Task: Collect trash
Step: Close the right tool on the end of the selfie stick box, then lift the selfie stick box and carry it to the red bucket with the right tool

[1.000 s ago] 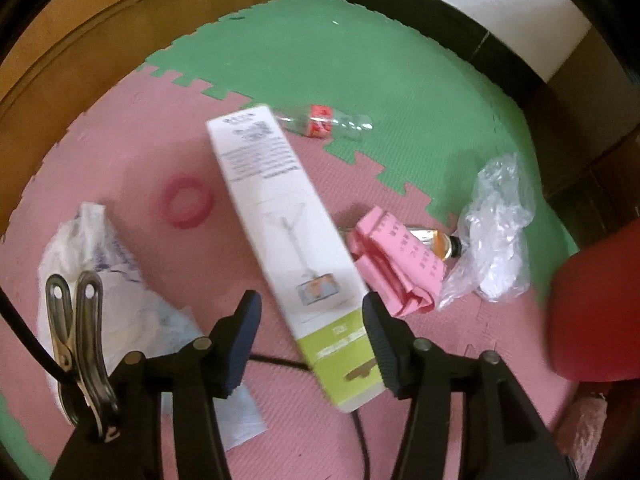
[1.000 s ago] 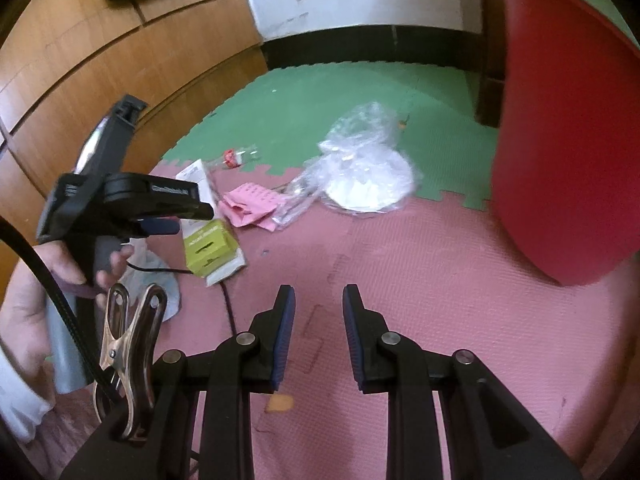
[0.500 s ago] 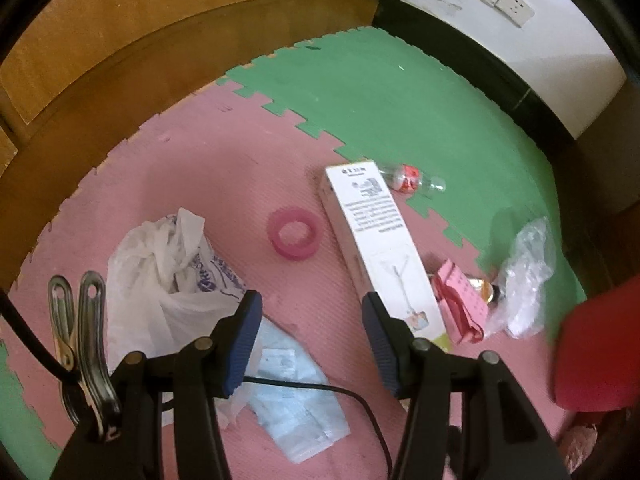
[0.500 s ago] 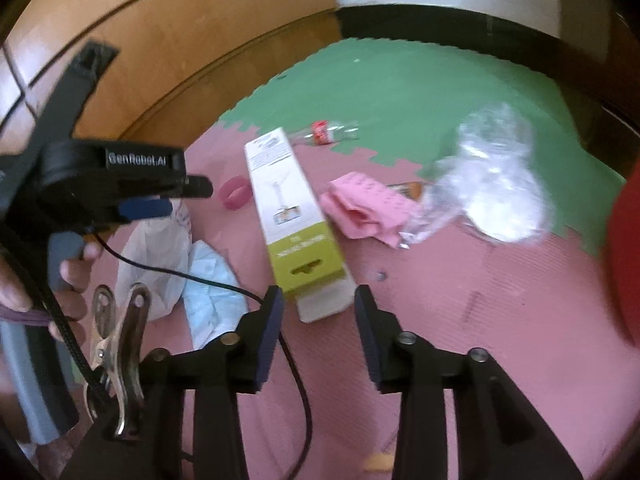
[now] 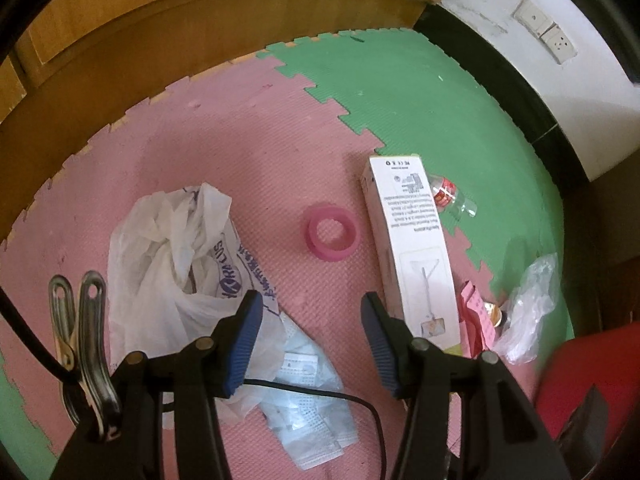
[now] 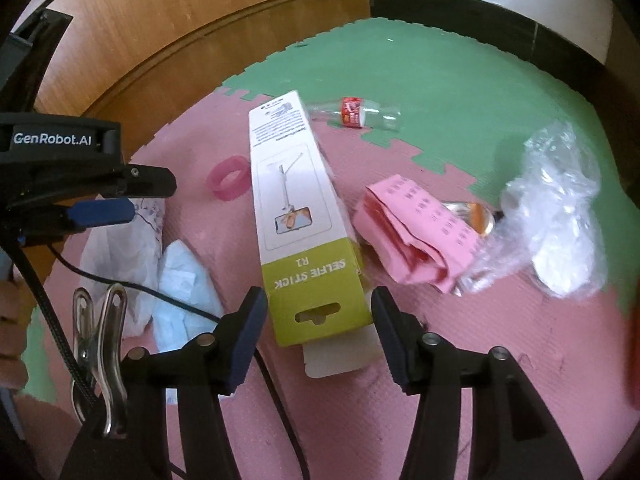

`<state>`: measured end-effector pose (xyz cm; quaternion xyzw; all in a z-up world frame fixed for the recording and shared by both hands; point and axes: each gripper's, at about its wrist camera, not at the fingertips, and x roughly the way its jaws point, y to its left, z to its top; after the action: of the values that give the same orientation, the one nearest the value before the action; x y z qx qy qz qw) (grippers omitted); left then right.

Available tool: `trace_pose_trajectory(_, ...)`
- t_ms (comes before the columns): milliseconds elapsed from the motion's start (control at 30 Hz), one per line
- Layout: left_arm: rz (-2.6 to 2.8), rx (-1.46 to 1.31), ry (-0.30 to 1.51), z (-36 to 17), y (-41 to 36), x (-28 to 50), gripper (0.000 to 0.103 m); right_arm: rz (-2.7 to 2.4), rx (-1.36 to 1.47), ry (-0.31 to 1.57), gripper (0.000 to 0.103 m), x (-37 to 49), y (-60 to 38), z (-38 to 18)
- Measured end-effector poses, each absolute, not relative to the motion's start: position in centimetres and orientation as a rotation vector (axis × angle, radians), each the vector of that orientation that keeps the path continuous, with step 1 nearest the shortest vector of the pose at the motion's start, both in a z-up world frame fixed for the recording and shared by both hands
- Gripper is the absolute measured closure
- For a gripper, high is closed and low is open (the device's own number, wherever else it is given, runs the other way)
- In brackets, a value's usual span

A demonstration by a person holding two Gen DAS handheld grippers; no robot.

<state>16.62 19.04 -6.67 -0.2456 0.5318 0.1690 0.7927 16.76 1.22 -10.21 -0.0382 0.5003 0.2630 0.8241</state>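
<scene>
Left hand-held gripper: your left hand-held gripper hung released over the pink foam mat, pointing steeply down, with nothing between its blue pads; in the right wrist view it showed at the left edge.
Right hand-held gripper: your right hand-held gripper had its jaws opening; the green end of the selfie stick box lay on the floor below the gap, and the pads pressed on nothing.
Selfie stick box: it lay flat on the pink mat, its white end toward the green mat, its end flap open at the near end.
Plastic bottle: a clear plastic bottle with a red label lay on its side just beyond the box's far end, across the seam of the two mats.
Pink ring: a pink ring sat on the pink mat, just beside the box and between it and the white bag.
White plastic bag: you had a crumpled white plastic bag with blue print under the left finger of the left hand-held gripper.
Pale blue packet: a pale blue packet lay touching the bag's near edge, with a black cable running across it.
Pink paper: a folded pink paper lay near the box on its other side.
Clear wrap: a crumpled clear wrap lay beside the pink paper, with a small amber-coloured item between them that you could not make out clearly.
Red object: a red object stood at the right edge of the left wrist view.
</scene>
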Motion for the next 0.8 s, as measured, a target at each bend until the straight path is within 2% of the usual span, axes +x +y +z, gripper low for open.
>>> trace_pose_trajectory(400,0.370,-0.543,1.141,-6.7,19.4,16.5,0.049,0.553,-0.169,1.067,0.048,16.7,3.7,-10.9)
trace_pose_trajectory(467,0.373,-0.544,1.142,-6.8,19.4,16.5,0.049,0.548,-0.146,1.084,0.054,16.7,3.3,-11.3)
trace_pose_trajectory(800,0.317,-0.506,1.139,-6.5,18.1,16.8,0.049,0.583,-0.132,1.113,0.054,13.8,-1.9,-10.0)
